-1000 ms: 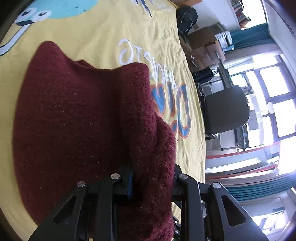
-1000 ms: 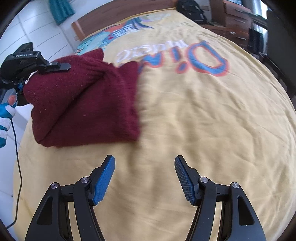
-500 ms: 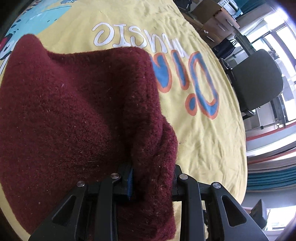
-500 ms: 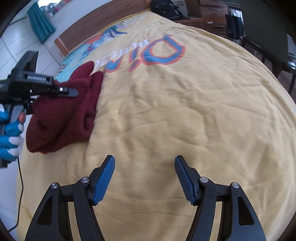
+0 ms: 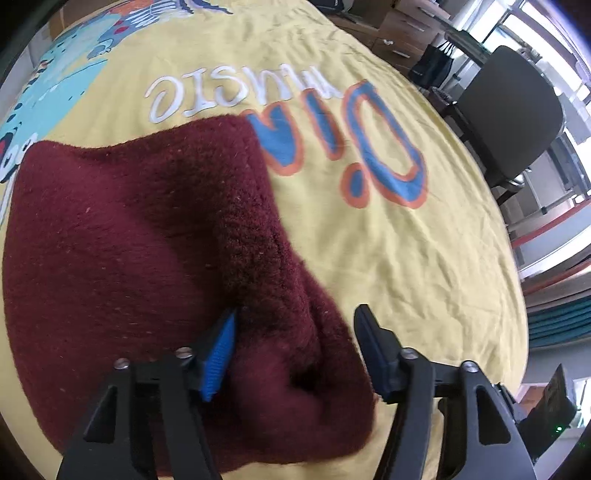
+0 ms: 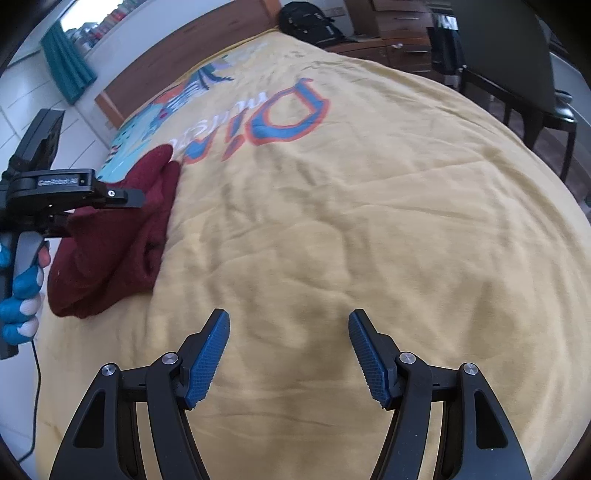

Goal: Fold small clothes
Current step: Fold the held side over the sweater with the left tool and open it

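A dark red knitted garment lies folded on the yellow bedspread. My left gripper is open, its jaws spread on either side of a thick fold of the garment at its near right edge. In the right wrist view the garment lies at the left, with the left gripper's black body above it. My right gripper is open and empty over bare bedspread, well to the right of the garment.
The bedspread bears large "Dino music" lettering. A wooden headboard stands at the far end. A black chair and wooden drawers stand beside the bed. A black backpack sits near the headboard.
My left gripper has opened and let go of the garment's fold, which now rests on the bed. The right gripper has swung right, away from the garment.
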The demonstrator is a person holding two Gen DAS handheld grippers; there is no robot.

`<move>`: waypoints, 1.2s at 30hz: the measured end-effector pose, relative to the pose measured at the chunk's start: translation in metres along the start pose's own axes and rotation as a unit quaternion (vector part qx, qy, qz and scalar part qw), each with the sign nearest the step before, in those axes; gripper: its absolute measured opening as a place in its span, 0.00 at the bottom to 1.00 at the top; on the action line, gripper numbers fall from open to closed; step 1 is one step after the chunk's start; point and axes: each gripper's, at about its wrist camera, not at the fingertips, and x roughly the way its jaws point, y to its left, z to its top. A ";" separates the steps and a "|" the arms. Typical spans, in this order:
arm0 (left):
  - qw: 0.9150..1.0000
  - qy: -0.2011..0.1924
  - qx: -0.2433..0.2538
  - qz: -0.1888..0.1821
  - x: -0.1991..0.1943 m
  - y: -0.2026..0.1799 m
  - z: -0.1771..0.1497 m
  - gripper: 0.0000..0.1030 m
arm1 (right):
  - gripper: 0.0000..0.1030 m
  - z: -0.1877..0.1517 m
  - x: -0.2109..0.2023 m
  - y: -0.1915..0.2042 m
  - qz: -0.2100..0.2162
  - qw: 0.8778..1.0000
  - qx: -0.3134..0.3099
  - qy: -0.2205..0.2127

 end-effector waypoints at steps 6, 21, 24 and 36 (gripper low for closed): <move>0.998 -0.021 -0.023 -0.062 -0.021 0.009 0.002 0.57 | 0.67 -0.003 -0.010 -0.006 -0.011 1.000 0.004 -0.002; 0.989 -0.058 0.010 -0.138 -0.103 0.046 -0.004 0.59 | 0.67 0.001 -0.033 0.033 -0.021 0.999 -0.021 -0.013; 0.992 -0.064 0.016 -0.108 -0.110 0.071 -0.011 0.59 | 0.67 0.004 -0.036 0.049 -0.019 0.999 -0.032 -0.015; 0.995 -0.069 0.006 -0.067 -0.113 0.153 -0.035 0.59 | 0.67 0.054 -0.023 0.173 0.044 0.991 -0.119 -0.037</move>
